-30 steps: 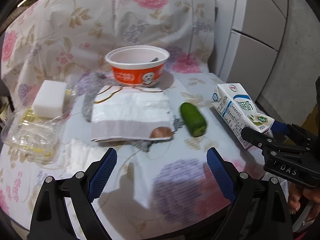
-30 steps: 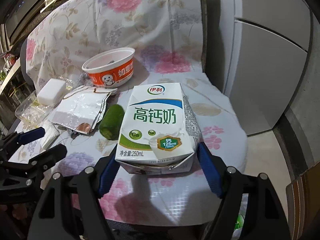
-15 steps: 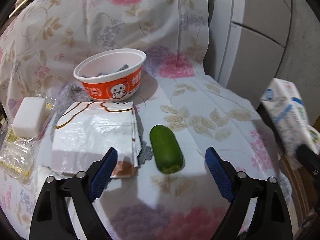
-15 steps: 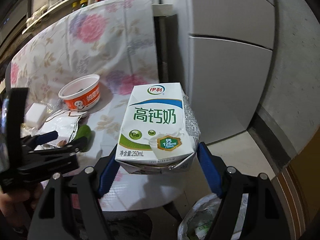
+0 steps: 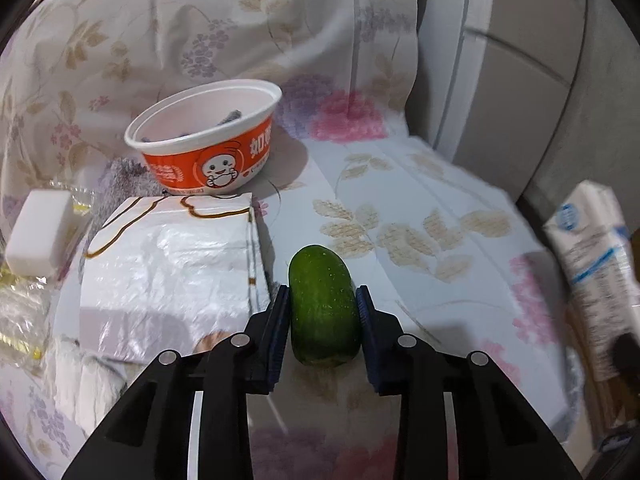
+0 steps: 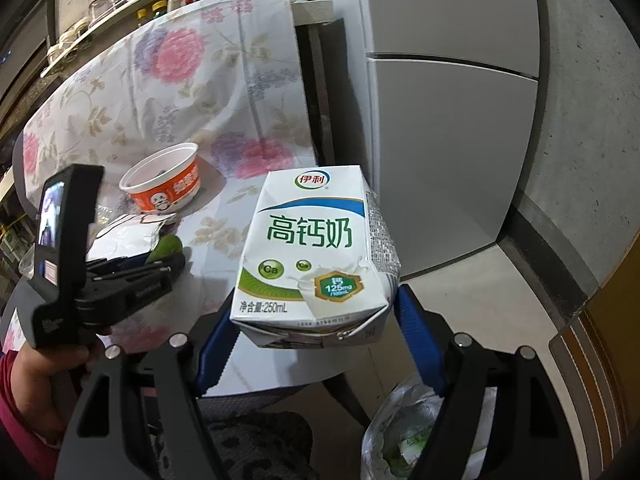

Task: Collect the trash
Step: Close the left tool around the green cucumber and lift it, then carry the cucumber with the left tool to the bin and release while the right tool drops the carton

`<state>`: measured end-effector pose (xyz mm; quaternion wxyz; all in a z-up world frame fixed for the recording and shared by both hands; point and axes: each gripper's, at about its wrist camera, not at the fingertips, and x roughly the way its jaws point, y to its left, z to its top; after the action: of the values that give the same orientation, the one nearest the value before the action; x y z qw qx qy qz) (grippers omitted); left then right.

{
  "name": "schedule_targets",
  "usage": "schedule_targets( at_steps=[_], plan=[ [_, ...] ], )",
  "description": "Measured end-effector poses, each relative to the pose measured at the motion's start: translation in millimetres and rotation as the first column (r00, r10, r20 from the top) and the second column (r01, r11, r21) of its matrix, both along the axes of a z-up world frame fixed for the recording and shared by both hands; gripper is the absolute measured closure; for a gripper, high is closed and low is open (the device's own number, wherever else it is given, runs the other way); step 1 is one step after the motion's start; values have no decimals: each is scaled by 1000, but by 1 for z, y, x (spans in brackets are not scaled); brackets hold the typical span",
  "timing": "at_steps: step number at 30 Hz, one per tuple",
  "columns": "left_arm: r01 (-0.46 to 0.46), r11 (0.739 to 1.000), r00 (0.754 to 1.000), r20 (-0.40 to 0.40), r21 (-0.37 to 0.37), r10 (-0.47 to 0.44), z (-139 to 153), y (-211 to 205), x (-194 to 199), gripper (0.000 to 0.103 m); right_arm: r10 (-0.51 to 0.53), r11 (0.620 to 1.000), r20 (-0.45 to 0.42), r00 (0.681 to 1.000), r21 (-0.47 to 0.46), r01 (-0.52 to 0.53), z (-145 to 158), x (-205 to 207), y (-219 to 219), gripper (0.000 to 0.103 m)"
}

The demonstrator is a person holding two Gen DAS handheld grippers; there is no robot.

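Left wrist view: stubby, dark green, finely pimpled cucumber (image 5: pixel 323 305).

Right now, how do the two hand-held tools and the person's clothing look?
Both the left tool and the right tool have black angular frames with silver rivets and blue ribbed pads. The left tool carries a small lit screen. The sleeve is dark red.

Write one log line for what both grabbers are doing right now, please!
left gripper: closing around cucumber on table | right gripper: holding milk carton | trash bag: on floor below
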<state>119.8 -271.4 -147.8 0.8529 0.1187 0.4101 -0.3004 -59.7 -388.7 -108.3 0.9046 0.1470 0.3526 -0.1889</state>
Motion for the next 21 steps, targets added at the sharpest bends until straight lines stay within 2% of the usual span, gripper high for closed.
schedule_targets(
  at_steps=[3,7,15,21],
  plan=[
    [35,994,999,-6,-104,-36,18,30,-18,70,33,999,4,999,-12,-33,4,1,17,29],
    [68,983,998,12,-170,-67,37,67,-39,70,81,997,7,997,-10,-81,8,8,41,29],
    [57,985,994,99,-164,-41,56,125,-73,70,130,991,2,992,-14,-130,16,8,86,29],
    [70,982,994,90,-177,-55,54,141,-83,70,114,992,-17,993,-45,-115,22,-5,105,29]
  ],
)
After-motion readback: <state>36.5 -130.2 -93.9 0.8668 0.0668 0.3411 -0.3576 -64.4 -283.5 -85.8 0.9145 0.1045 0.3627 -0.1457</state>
